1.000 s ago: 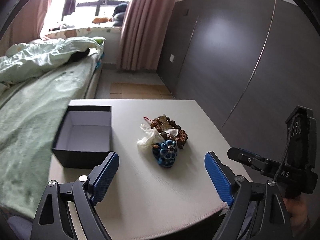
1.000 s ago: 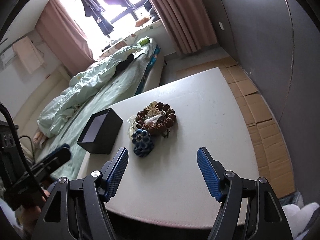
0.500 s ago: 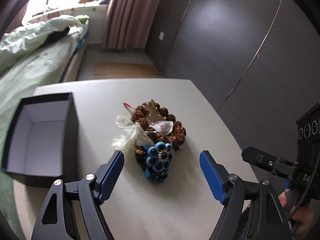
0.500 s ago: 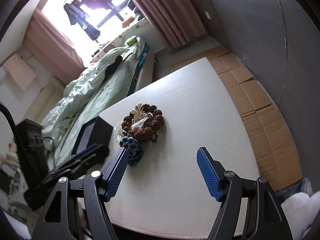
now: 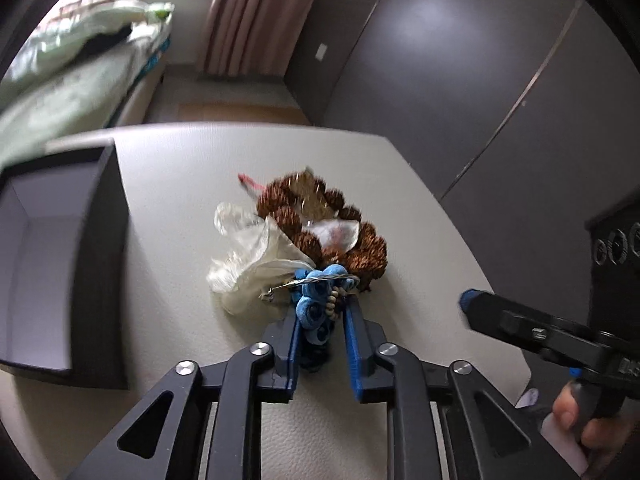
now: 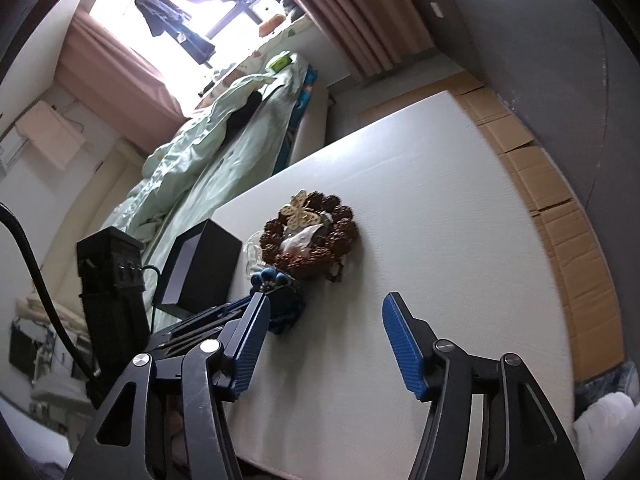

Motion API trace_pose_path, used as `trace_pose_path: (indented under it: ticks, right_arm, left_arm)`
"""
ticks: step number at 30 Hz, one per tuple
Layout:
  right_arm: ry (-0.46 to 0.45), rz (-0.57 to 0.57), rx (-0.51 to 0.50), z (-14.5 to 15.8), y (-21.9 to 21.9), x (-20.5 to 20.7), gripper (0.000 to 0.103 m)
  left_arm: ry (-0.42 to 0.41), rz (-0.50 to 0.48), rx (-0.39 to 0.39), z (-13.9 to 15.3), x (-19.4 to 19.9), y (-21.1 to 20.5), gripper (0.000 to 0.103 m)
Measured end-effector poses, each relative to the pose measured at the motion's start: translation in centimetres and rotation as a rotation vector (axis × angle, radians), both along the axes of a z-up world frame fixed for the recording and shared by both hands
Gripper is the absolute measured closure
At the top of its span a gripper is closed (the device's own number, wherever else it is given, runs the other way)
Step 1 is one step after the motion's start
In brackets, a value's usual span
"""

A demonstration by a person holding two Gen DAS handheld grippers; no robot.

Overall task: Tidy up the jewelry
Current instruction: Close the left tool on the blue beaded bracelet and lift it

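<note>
A pile of jewelry lies mid-table: a blue flower-bead piece (image 5: 318, 304), a brown seed-bead bracelet (image 5: 320, 224) with a clear plastic bag (image 5: 248, 256) beside it. My left gripper (image 5: 322, 316) is shut on the blue bead piece, down at the table. In the right wrist view the blue piece (image 6: 280, 300) shows between the left gripper's fingers, below the brown bracelet (image 6: 310, 236) with a gold butterfly. My right gripper (image 6: 324, 324) is open and empty, hovering near the table's front edge. An open black box (image 5: 60, 264) stands to the left.
The white table (image 5: 400, 208) has a bed (image 6: 208, 160) along its left side and a dark wardrobe wall (image 5: 480, 80) on the right. Cardboard sheets (image 6: 560, 200) cover the floor past the table's right edge. The black box also shows in the right wrist view (image 6: 204, 264).
My left gripper moved forward and down to the pile and closed on the blue bead piece. My right gripper stayed open, tilting slightly.
</note>
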State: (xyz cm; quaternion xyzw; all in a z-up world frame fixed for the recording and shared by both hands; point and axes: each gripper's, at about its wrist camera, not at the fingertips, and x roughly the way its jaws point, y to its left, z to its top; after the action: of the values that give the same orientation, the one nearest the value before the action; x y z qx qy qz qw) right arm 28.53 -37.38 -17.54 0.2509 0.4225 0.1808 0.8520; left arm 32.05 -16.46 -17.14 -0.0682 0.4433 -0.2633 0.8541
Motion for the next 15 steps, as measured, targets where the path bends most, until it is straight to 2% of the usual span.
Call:
trace_pose_path:
  ticks: [3,5,15]
  right_arm:
    - [-0.002,0.02,0.0,-0.1,0.8,0.4,0.052]
    - [-0.007,0.034,-0.014,-0.1,1.5,0.6,0.052]
    - [-0.003,0.118,-0.103,-0.4,5.5,1.6,0.052]
  left_arm:
    - [-0.033,-0.001,-0.024,1.5,-0.8,0.9,0.086]
    - [-0.041,0.001,-0.038,2.1,-1.1,1.7,0.086]
    - [0.021,0.006,-0.15,3.4,-0.6,4.7,0.086]
